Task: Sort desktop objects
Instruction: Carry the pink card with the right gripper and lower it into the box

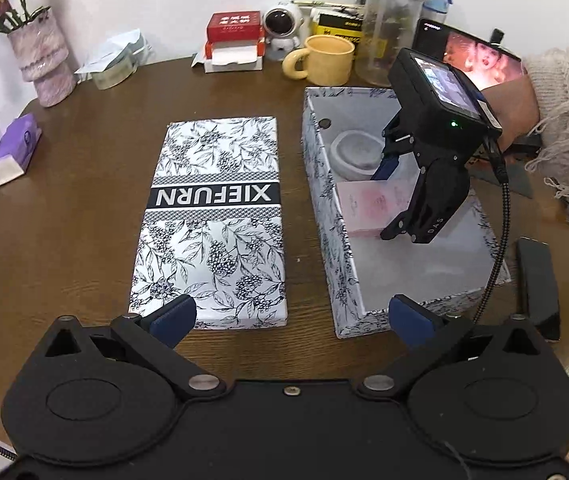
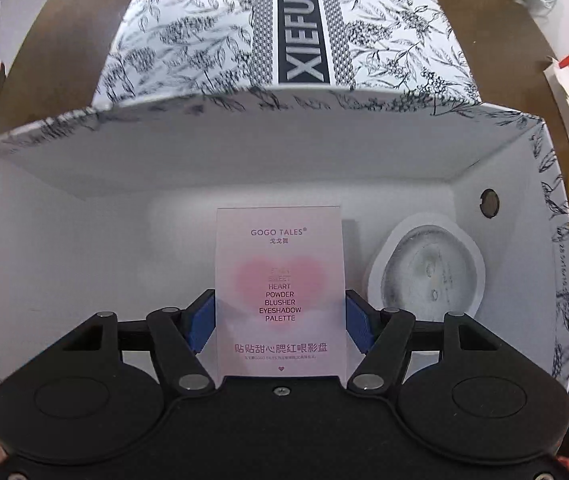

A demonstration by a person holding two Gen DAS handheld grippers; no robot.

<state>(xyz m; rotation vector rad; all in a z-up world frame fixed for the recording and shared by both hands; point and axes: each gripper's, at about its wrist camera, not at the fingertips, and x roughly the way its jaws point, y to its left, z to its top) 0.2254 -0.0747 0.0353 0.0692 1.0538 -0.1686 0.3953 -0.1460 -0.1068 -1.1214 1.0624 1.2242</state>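
Right gripper (image 2: 280, 322) jaws clamping pink palette box (image 2: 280, 280) inside patterned box (image 2: 244, 152), label legible only here, left gripper (image 1: 292, 320) jaws apparently wide, empty

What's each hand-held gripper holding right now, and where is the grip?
The right hand-held gripper pinches the pink palette box by its two long side edges, near its lower end, inside the floral box. The left hand-held gripper is open, holding nothing.

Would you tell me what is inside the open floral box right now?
Inside the open floral box are a white round container and a pink palette box, held by the right gripper. The floor beneath the palette box and gripper is hidden.
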